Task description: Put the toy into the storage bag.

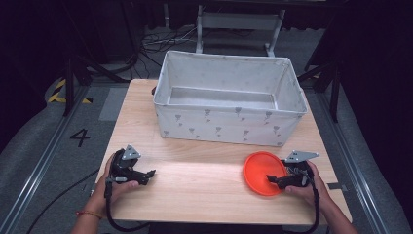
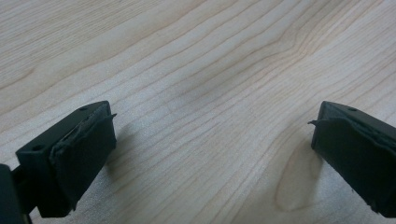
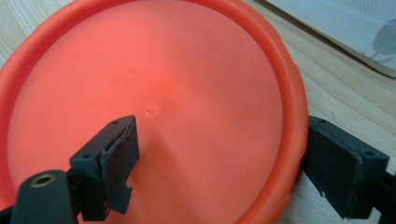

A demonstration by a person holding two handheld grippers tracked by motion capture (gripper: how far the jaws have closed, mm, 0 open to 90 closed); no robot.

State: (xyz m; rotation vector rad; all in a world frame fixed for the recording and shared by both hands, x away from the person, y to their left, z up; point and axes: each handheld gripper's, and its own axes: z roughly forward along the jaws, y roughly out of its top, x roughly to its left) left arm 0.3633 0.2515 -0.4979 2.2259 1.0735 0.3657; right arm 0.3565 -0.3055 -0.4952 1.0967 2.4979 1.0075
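While the right gripper (image 3: 219,158) jaws straddle the orange plate's (image 3: 187,70) rim unclosed, a fabric bin (image 1: 229,124) stands behind.

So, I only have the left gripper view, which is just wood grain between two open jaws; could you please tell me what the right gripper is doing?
Observer: The right gripper straddles the rim of an orange plate, one jaw over the plate's inside, the other outside the rim on the table's side.
Operator: Thank you. Has it clamped the rim yet?
Observer: Not by the look of it; the right gripper view shows a gap between each pad and the rim.
Operator: And where would the plate go?
Observer: Probably into the white fabric bin, which stands open behind the plate at the far side of the table.
Operator: Is my gripper in the way?
Observer: No, the left gripper sits near the table's left edge, well apart from the plate.
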